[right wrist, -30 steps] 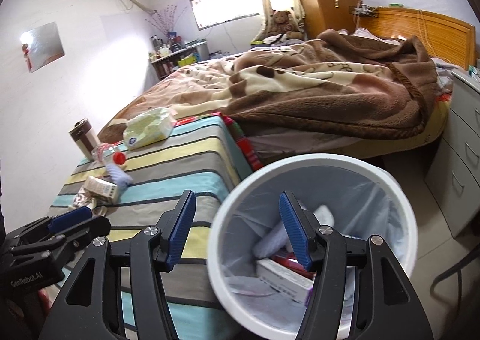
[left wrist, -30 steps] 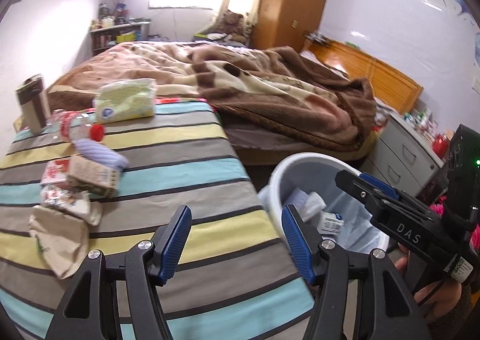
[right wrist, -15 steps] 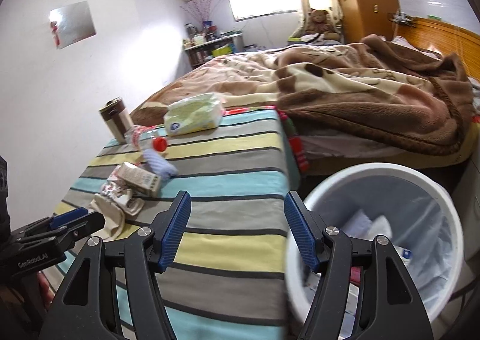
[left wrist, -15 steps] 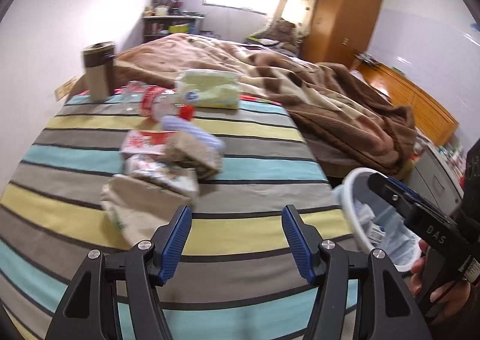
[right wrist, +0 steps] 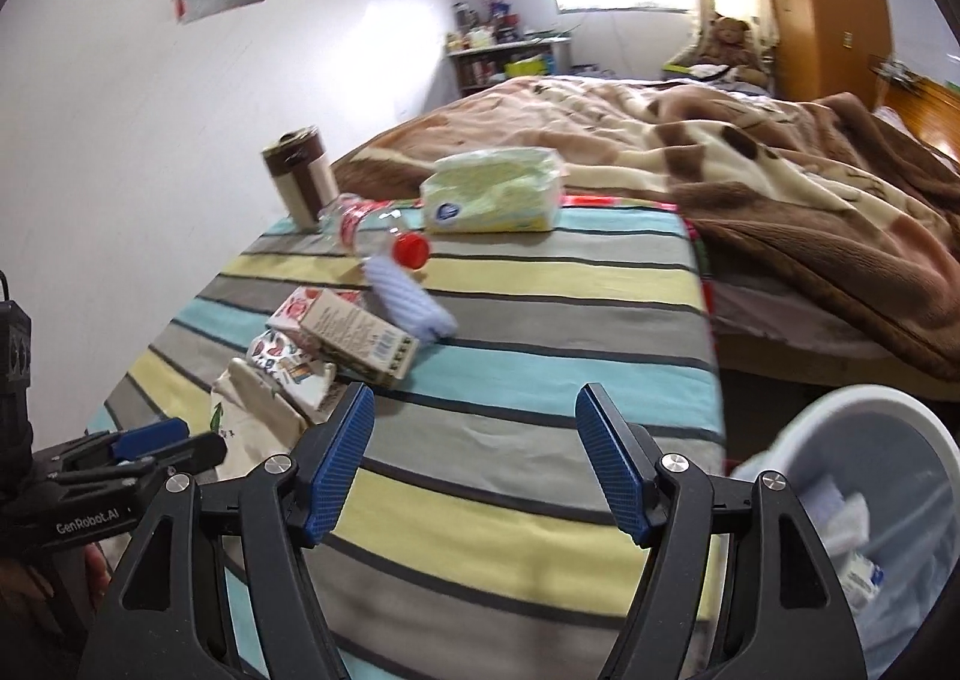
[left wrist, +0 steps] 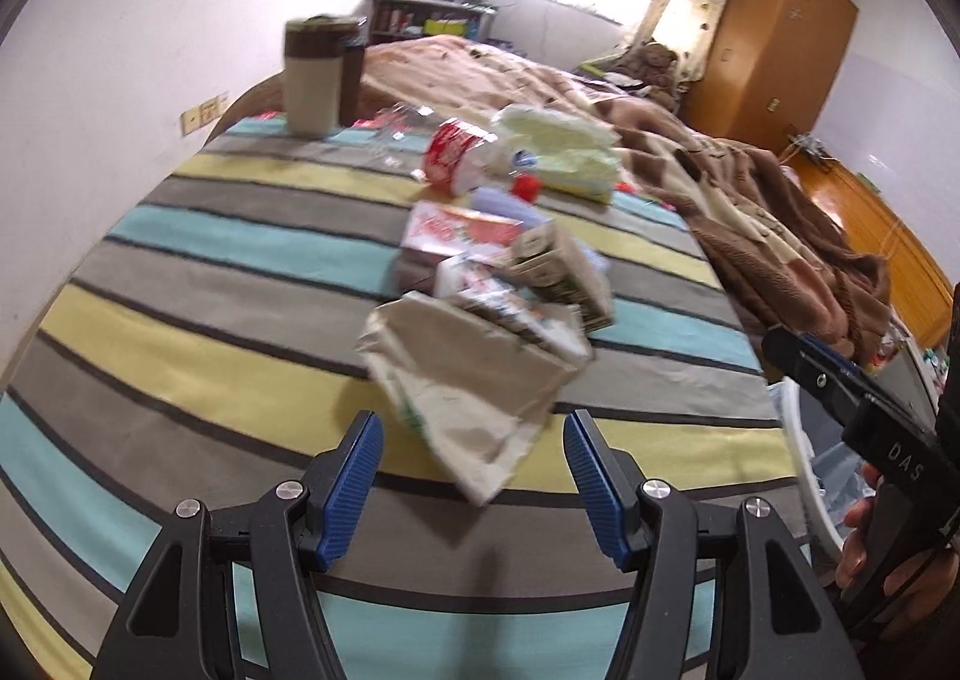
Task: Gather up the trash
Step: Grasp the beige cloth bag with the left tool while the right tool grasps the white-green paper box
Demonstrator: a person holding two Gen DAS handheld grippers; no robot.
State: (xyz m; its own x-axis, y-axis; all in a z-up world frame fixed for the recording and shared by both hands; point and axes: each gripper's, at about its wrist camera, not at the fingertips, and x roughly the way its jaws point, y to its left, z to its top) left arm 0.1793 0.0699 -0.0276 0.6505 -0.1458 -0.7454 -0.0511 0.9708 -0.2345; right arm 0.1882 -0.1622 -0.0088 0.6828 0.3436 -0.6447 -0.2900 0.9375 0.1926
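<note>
Trash lies on a striped cloth [left wrist: 210,260]: a crumpled beige paper bag [left wrist: 468,392], a printed wrapper [left wrist: 510,308], a small carton [left wrist: 558,266], a red-and-white box [left wrist: 456,230], a lilac roll [right wrist: 408,302] and a crushed bottle with a red cap [right wrist: 411,249]. My left gripper [left wrist: 471,476] is open, its fingers on either side of the near end of the paper bag. My right gripper [right wrist: 474,464] is open and empty above the cloth, right of the pile. The white trash bin [right wrist: 870,476] stands at the right, with trash inside.
A brown-and-cream mug [left wrist: 315,74] and a green tissue pack [left wrist: 564,158] stand at the cloth's far edge. A bed with a brown blanket [right wrist: 780,170] lies beyond. A wardrobe [left wrist: 774,38] is at the back right.
Both grippers have swung left from the bin toward the trash pile. The left gripper has closed in on the paper bag, which now lies between its open fingers.
</note>
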